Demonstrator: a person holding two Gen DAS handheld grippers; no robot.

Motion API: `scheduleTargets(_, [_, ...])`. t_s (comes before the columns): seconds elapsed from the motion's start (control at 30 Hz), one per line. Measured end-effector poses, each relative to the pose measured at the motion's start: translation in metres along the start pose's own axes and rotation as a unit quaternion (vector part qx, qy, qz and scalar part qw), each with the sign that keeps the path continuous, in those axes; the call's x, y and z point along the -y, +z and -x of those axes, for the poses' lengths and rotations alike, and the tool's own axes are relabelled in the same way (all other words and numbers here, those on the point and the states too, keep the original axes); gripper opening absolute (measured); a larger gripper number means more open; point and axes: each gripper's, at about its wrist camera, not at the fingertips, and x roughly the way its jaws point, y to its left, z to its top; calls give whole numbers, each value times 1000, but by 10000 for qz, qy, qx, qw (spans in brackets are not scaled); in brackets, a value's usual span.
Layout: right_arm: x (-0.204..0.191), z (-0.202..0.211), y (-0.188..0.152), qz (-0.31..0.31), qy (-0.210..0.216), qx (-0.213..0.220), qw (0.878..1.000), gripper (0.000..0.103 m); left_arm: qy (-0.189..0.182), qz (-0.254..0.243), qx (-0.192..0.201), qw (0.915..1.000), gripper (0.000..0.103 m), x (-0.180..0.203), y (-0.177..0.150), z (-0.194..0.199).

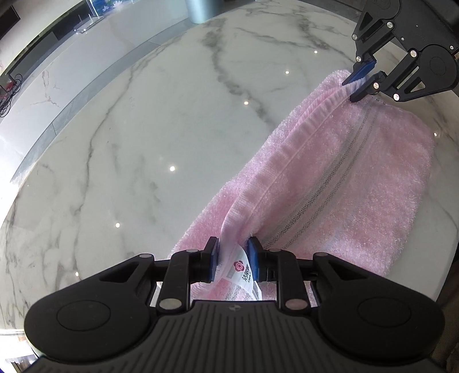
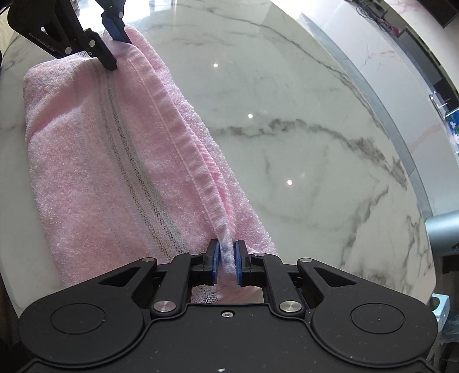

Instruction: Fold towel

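A pink towel with a grey stripe lies folded on the white marble table. Its hemmed edge is lifted and stretched between the two grippers. My left gripper is shut on one corner of that hem, where a white label shows. My right gripper is shut on the other corner. In the left wrist view the right gripper pinches the far end at the upper right. In the right wrist view the towel runs to the left gripper at the upper left.
A grey cylinder stands at the far side of the table; it also shows in the right wrist view at the right edge. A grey floor strip and a white wall lie beyond the table's rim.
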Motion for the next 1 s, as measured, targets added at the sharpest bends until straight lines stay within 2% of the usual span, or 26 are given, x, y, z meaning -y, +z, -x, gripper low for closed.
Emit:
scheduleTargets(0.03, [2, 0, -1, -68, -76, 21, 9999, 34, 96, -6, 12, 10000, 42, 0, 0, 0])
scheduleTargets(0.07, [3, 1, -3, -128, -147, 32, 9998, 41, 206, -15, 54, 9998, 43, 1, 0, 1])
scheduleTargets(0.13, [8, 5, -6, -298, -242, 54, 9992, 45, 390, -26, 167, 9991, 44, 0, -1, 7])
scheduleTargets(0.23, [11, 17, -12, -514, -378, 107, 9979, 46, 732, 169, 335, 9966, 45, -5, -4, 21])
scheduleTargets(0.47, [7, 60, -31, -1188, -736, 428, 9893, 47, 1042, 733, 671, 9896, 45, -10, -16, 66])
scheduleTargets(0.6, [0, 89, -35, -1509, -762, 690, 9832, 55, 1123, 911, 944, 9850, 50, 6, -25, 98])
scheduleTargets(0.73, [-20, 116, -40, -1684, -698, 959, 9785, 71, 1116, 1071, 1198, 9807, 57, 28, -32, 124])
scheduleTargets(0.9, [-43, 140, -47, -2030, -569, 1246, 9695, 71, 1100, 1224, 1436, 9759, 62, 54, -39, 146])
scheduleTargets(1.0, [-56, 153, -54, -2395, -511, 1546, 9572, 71, 1103, 1519, 1640, 9684, 64, 68, -47, 156])
